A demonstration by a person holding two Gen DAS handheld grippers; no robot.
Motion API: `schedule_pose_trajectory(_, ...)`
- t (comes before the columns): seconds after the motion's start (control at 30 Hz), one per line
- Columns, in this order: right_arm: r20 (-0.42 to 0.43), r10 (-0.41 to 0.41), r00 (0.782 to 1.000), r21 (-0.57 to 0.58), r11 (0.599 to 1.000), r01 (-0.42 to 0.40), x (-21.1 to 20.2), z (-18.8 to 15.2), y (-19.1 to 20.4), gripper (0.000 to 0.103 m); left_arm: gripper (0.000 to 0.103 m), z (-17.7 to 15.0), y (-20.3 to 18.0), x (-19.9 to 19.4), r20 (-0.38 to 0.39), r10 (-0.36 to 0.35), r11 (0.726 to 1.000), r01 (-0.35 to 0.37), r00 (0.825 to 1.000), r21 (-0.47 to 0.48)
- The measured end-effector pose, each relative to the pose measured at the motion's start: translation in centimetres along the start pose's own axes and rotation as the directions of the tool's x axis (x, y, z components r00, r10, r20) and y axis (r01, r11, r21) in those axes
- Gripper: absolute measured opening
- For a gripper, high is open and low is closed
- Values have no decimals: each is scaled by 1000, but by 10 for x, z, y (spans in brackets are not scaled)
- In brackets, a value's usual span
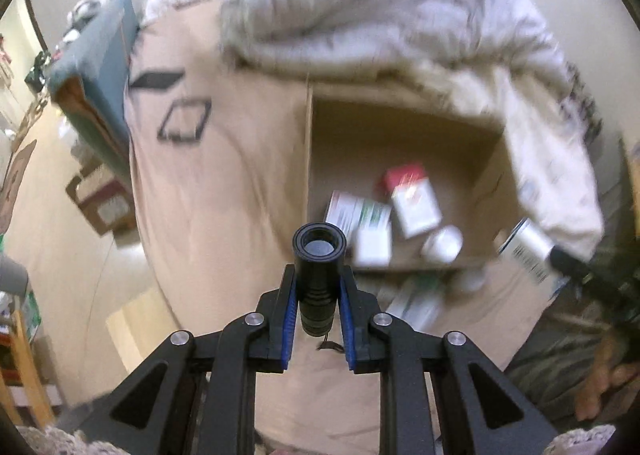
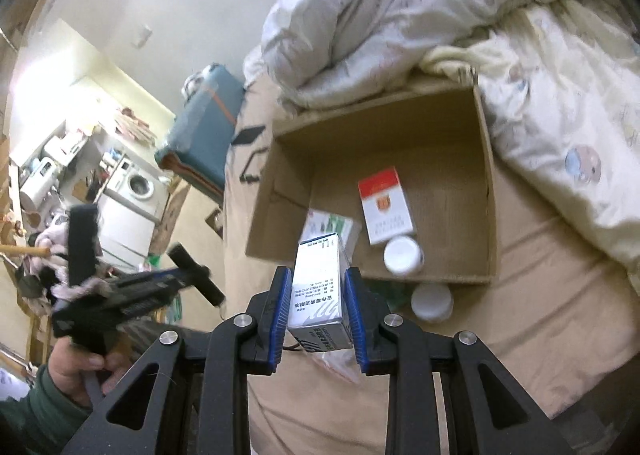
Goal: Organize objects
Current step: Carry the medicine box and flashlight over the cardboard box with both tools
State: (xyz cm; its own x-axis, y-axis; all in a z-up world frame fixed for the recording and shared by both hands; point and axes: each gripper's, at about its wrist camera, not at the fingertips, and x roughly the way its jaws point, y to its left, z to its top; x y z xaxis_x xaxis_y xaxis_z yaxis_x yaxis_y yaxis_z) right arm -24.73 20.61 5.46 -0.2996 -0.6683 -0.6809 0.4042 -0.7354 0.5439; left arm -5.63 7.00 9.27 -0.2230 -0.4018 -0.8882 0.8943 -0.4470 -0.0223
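Jaws of the left gripper [image 1: 319, 287] are clamped on a black flashlight [image 1: 319, 267], lens end sticking out ahead of the tips. Beyond and right of them sits an open cardboard box [image 1: 400, 123] on the beige bedsheet [image 1: 224, 183]. The right gripper [image 2: 319, 295] is closed tight on a white and blue carton [image 2: 318, 287]; just past its tips, inside the box, lie a red and white pack [image 2: 384, 207], a green and white carton [image 2: 332, 227] and a white jar [image 2: 403, 255]. 1 more white jar [image 2: 432, 301] rests outside, near the box's front wall.

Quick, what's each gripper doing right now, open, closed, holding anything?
Left gripper: closed on a black cylinder.
Right gripper: closed on a white and blue carton.
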Motion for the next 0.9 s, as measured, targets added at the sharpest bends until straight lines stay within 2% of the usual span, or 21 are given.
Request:
schedule_pose_trajectory(0.1, 24, 8, 1000, 0, 1000, -8, -5, 15, 4, 29, 18, 34, -5, -29, 76, -34, 999, 35, 997, -15)
schedule_pose_trajectory(0.23, 61, -12, 998, -39, 999, 14, -11, 43, 14, 29, 18, 71, -14, -56, 182, -39, 999, 41, 983, -9)
schedule_pose_trajectory(0.33, 91, -26, 995, -56, 998, 31, -13, 67, 19, 29, 18, 93, -22, -63, 199, -74, 997, 78, 977, -10)
schedule_pose_trajectory(0.43, 121, -52, 991, -90, 994, 63, -10, 87, 20, 29, 18, 104, -33, -52, 210, -92, 996, 94, 973, 4)
schedule_pose_trajectory(0.57, 96, -88, 992, -85, 992, 96, 13, 97, 6, 29, 18, 107, -45, -7, 141, -102, 995, 101, 985, 12)
schedule_pose_trajectory(0.67, 59, -126, 990, -70, 989, 130, 36, 93, -12, 29, 18, 102, -55, 37, 63, -73, 997, 71, 995, 32)
schedule_pose_trajectory(0.77, 16, -177, 984, -37, 983, 177, 59, 88, -30, 29, 18, 95, -66, 78, -16, -55, 996, 56, 998, 67)
schedule_pose_trajectory(0.9, -34, -281, 959, -77, 958, 277, 85, 86, -38, 29, 18, 88, -80, 117, -73, -20, 989, 30, 997, 142)
